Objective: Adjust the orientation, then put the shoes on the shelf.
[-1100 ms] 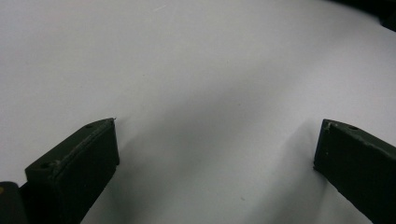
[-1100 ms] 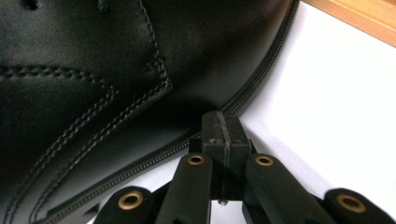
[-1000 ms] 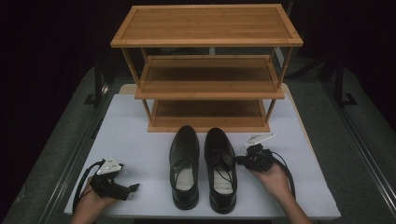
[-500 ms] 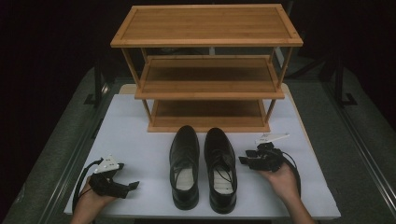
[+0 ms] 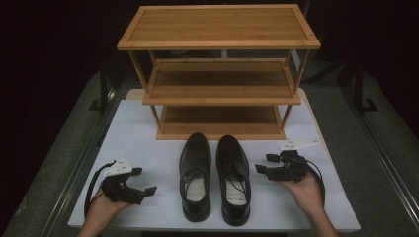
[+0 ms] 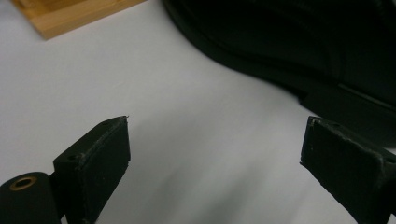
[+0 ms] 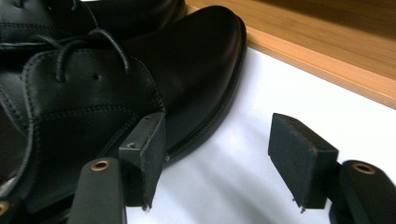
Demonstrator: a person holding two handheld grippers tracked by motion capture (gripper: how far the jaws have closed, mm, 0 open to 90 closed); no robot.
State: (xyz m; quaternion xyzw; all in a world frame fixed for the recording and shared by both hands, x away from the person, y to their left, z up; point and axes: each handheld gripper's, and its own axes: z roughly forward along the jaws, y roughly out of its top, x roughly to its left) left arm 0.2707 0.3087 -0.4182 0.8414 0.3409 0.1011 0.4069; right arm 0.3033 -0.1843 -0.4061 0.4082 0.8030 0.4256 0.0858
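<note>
A pair of black leather lace-up dress shoes stands side by side on the white surface (image 5: 148, 133), toes pointing toward the three-tier bamboo shoe rack (image 5: 217, 74) just behind them: the left shoe (image 5: 195, 173) and the right shoe (image 5: 233, 175) sit near each other at the middle of the surface, with pale insoles showing (any print on them is too small to read, and no brand or label can be made out anywhere). The left tongs (image 5: 146, 190), held in the person's left hand (image 5: 106, 210), hover to the left of the left shoe, well apart from it; their jaws stand wide with nothing between them, and the left gripper view shows bare white surface between the pads. The right tongs (image 5: 263, 164), cradled in the right hand (image 5: 306, 190), lie just beside the right shoe; their jaws have just been opening and stand apart, gripping nothing, one pad close against the shoe's side in the right gripper view.
</note>
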